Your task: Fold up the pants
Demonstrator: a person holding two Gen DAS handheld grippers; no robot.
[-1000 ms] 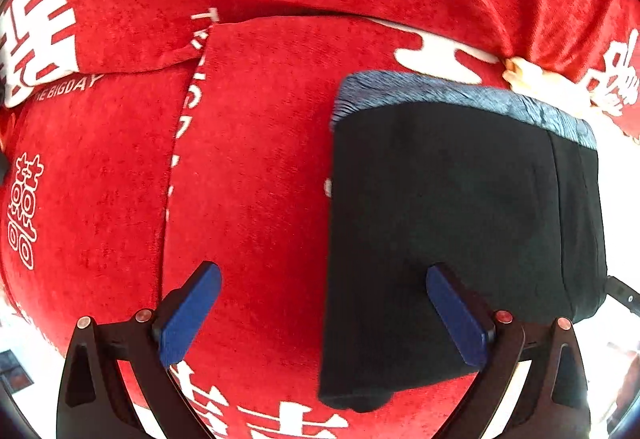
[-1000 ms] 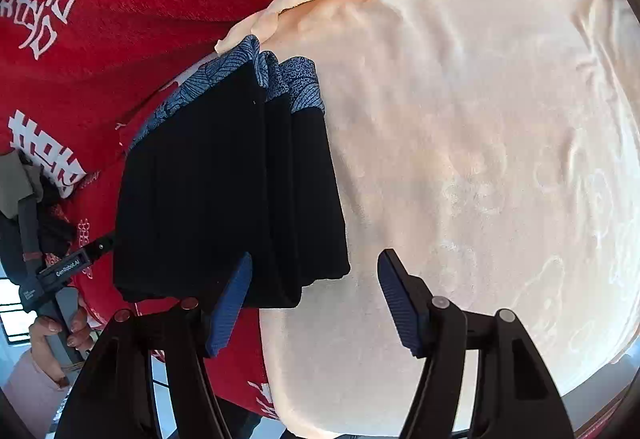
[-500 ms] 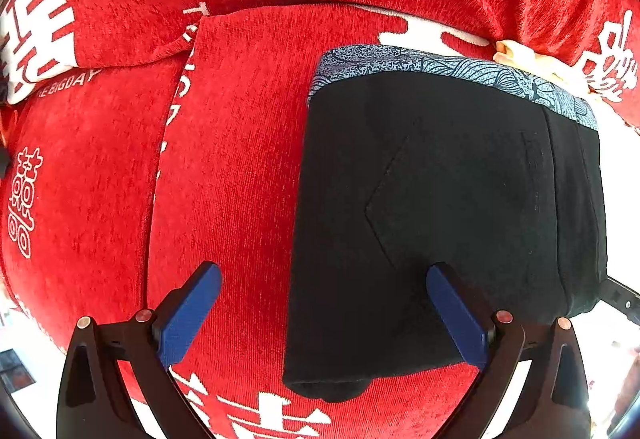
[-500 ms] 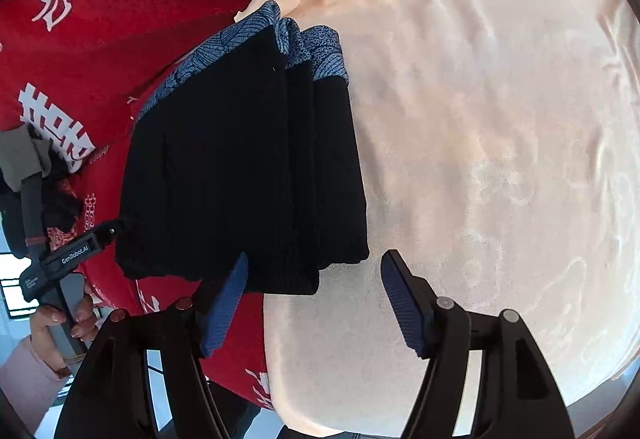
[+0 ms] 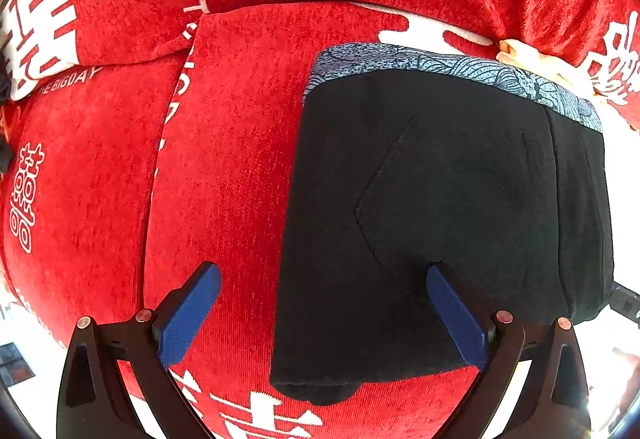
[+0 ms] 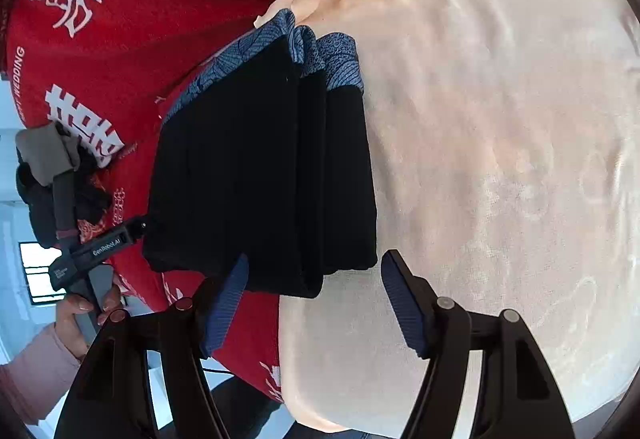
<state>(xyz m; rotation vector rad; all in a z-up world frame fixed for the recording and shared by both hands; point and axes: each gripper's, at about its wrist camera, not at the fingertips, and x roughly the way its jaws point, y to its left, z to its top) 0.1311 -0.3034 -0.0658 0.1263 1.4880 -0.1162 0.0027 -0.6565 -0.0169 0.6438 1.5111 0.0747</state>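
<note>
Black pants (image 5: 440,223) folded into thick block, blue patterned band (image 5: 452,67) at far end. Pants lie on red cloth (image 5: 224,167) with white signs, right edge of pants on peach towel (image 6: 500,159). Left tongs (image 5: 324,303) wide apart, holding nothing; right blue pad over near part of pants, left pad over red cloth. Right tongs (image 6: 316,291) wide apart, holding nothing, near corner of pants between pads. Hand (image 6: 86,313) with pink sleeve (image 6: 32,367) holds left tool at lower left of right view.
</note>
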